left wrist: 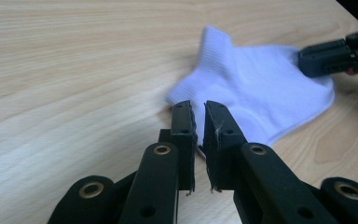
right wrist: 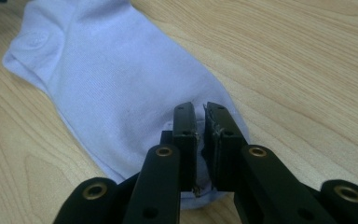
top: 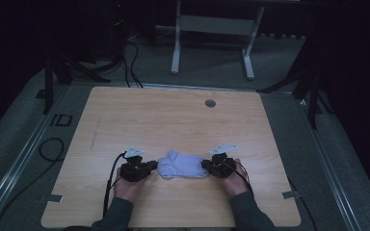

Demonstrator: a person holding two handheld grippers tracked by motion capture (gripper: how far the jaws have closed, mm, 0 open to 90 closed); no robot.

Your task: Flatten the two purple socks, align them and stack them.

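White sock (top: 183, 164) lay flat on table (top: 173, 115) — right tongs (right wrist: 200, 114) pinched its toe; left tongs (left wrist: 199, 109) slightly parted at its edge, gripping nothing.

Knit cloth on pale wood-grain laminate

The white ribbed-knit cotton-like sock (right wrist: 121, 88) looks soft and matt, with a finer ribbed cuff; the light wood-grain tabletop (top: 173, 120) is smooth with a faint sheen; the black gripper jaws look like matt hard plastic with brass-coloured metal rivets.

high view looks down; tool views close, sharing the sock (top: 183, 164)
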